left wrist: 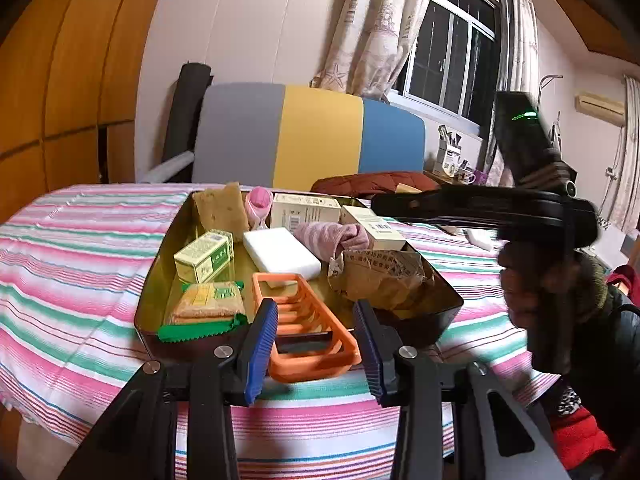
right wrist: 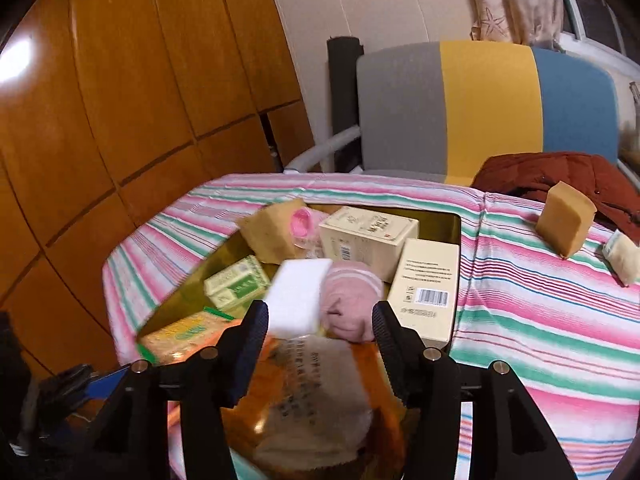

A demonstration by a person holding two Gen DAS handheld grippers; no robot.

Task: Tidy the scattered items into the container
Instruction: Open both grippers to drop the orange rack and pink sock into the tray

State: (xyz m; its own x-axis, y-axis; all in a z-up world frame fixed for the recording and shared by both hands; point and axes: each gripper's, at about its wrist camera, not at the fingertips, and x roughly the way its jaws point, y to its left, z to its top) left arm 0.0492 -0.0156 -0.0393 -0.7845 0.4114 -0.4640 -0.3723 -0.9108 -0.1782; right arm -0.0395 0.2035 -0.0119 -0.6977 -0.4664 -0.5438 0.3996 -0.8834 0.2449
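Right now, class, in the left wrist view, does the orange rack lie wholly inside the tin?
No: the orange rack hangs over the near rim of the tin, its front end above the striped cloth.

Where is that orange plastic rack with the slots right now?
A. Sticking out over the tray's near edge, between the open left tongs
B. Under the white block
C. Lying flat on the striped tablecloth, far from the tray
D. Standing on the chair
A: in the left wrist view the orange rack overhangs the near rim of the tray, with the left tongs spread open on either side of it.
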